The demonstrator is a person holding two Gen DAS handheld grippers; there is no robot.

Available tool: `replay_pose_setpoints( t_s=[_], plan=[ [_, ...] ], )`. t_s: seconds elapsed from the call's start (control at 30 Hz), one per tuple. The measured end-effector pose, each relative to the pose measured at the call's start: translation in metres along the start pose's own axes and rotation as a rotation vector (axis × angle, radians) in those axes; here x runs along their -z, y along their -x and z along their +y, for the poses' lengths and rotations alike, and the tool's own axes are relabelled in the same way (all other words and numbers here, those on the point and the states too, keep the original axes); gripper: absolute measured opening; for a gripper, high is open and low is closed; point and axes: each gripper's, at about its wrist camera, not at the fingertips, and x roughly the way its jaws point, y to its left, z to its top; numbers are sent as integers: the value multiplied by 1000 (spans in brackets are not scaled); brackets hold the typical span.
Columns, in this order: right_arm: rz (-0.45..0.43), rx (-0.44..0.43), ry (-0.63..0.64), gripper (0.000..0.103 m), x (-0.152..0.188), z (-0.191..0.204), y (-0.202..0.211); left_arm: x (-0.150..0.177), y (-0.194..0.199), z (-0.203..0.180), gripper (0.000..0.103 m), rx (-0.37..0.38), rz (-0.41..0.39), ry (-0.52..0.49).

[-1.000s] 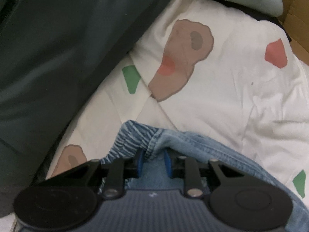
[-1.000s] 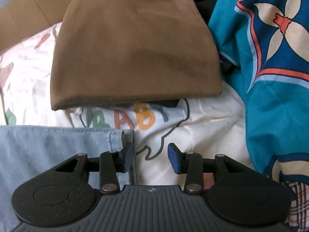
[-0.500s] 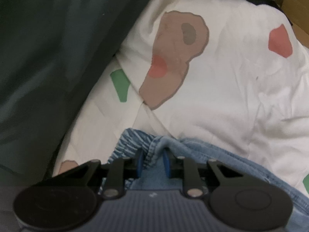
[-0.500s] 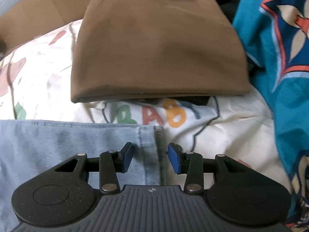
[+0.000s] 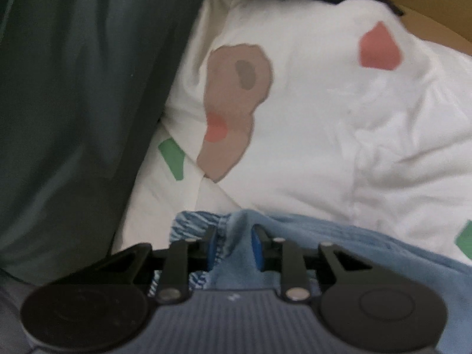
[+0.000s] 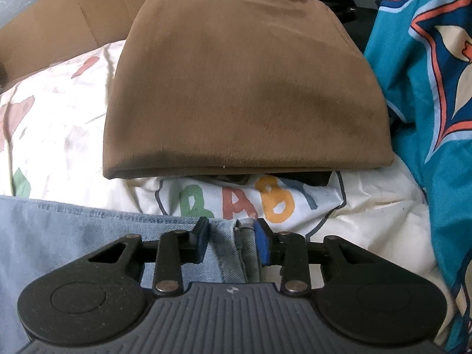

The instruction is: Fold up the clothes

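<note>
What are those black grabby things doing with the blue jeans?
A person is folding clothes with a set of tongs in each hand. The left tongs are pinching a bunched-up bit of the blue jeans. The right tongs have just been closing around the jeans' hemmed edge, which sits between their pads. The jeans lie on a white sheet with coloured shapes. A folded brown cloth already rests on the sheet just behind them.
</note>
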Motion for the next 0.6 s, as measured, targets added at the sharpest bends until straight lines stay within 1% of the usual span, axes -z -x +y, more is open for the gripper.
replay_pose_setpoints(
  t_s=[0.07, 0.13, 0.2, 0.23, 0.3, 0.4, 0.43, 0.47, 0.53, 0.6],
  plan=[
    [-4, 4, 11, 37, -2, 1, 3, 3, 8, -6, 27, 50, -21, -10],
    [-20, 20, 40, 39, -4, 4, 9, 5, 13, -17, 26, 69, -31, -35],
    [-46, 24, 68, 40, -5, 9, 17, 5, 11, -29, 26, 75, -29, -54],
    [-49, 11, 76, 42, -6, 11, 20, 3, 7, -32, 26, 77, -27, -52],
    [-32, -13, 83, 43, -7, 12, 19, 0, 0, -38, 24, 77, -21, -45],
    [4, 0, 78, 43, -1, 13, 9, -2, -11, -43, 23, 75, -15, -56],
    [20, 0, 56, 43, 1, 10, 7, -3, -14, -44, 23, 75, -15, -62],
    [24, -5, 36, 43, 2, 7, 6, -3, -18, -45, 22, 76, -16, -67],
    [26, -7, 35, 43, 4, 6, 4, -4, -21, -47, 22, 76, -16, -71],
    [29, -6, 50, 40, 4, 8, 1, -5, -23, -48, 22, 76, -14, -72]
  ],
)
